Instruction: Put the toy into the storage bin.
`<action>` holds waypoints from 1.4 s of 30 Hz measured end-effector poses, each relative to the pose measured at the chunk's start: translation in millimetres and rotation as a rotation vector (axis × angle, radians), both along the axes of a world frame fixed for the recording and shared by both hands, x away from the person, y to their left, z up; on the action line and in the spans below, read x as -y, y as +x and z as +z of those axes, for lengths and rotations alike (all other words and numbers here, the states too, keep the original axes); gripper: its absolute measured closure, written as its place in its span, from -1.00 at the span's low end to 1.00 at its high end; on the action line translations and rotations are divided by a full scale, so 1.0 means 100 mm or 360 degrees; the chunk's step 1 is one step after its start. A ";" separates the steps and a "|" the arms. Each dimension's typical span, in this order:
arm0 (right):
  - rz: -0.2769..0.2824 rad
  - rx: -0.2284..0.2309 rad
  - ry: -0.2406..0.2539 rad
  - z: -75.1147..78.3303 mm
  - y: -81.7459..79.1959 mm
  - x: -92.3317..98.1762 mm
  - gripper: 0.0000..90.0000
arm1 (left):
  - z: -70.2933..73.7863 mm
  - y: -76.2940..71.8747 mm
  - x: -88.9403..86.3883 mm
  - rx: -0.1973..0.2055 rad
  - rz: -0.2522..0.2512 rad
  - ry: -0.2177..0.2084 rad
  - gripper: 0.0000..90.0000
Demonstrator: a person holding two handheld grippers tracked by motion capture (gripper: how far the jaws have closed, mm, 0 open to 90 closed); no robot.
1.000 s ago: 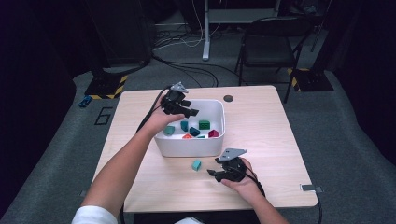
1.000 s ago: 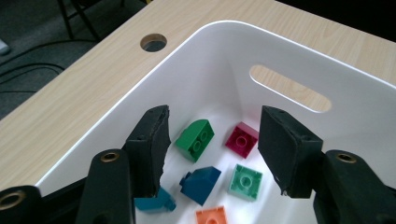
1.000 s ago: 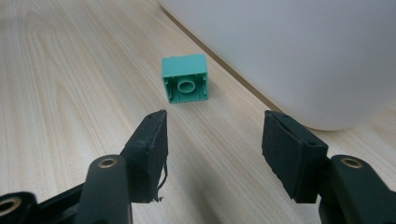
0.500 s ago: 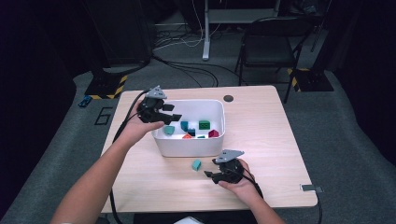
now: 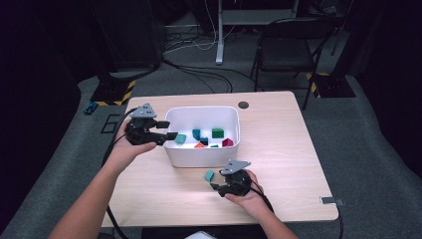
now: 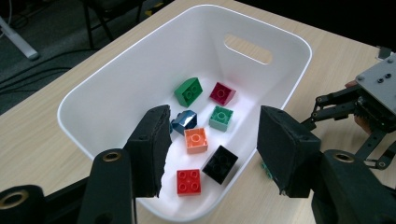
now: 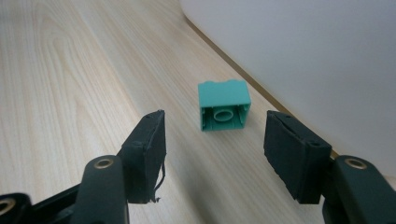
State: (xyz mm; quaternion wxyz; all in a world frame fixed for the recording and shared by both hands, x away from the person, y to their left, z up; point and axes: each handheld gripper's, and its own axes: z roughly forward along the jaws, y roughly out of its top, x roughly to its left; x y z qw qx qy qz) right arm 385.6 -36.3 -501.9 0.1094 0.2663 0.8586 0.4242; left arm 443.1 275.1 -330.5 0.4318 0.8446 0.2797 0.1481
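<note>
Your right gripper [image 5: 217, 186] sits nearest you, jaws just opening and gaping, nothing between them — the teal brick [image 7: 223, 105] lies on its side just ahead at twelve o'clock, beside the white bin [image 5: 199, 155]. At ten o'clock, your left gripper [image 5: 169, 135] hangs open, empty — aimed into the bin.
</note>
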 end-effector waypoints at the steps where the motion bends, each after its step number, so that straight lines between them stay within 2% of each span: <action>1: 0.0002 0.0005 -0.0003 0.00 0.01 -0.01 -0.15 | -0.01 -0.02 -0.04 0.0003 0.0009 -0.0008 -0.02; 12: 0.0008 0.0001 -0.0004 -0.02 0.10 -0.16 -0.15 | -0.24 -0.25 -0.36 0.0006 0.0105 -0.0069 -0.02; 19: 0.0019 -0.0014 -0.0017 -0.05 0.15 -0.22 -0.15 | -0.38 -0.37 -0.44 -0.0016 0.0118 -0.0031 -0.02; 27: 0.0033 -0.0018 -0.0042 -0.08 0.22 -0.26 -0.12 | -0.51 -0.50 -0.49 -0.0019 0.0126 -0.0072 -0.02; 31: 0.0019 -0.0044 -0.0058 -0.11 0.23 -0.27 -0.06 | -0.60 -0.57 -0.49 -0.0027 0.0113 -0.0087 -0.02; 35: 0.0048 -0.0037 -0.0088 -0.13 0.25 -0.27 0.26 | -0.73 -0.62 -0.49 -0.0046 0.0099 -0.0104 -0.02; 42: 0.0044 -0.0066 -0.0065 -0.10 0.25 -0.26 0.30 | -0.89 -0.65 -0.51 -0.0015 0.0114 -0.0161 -0.02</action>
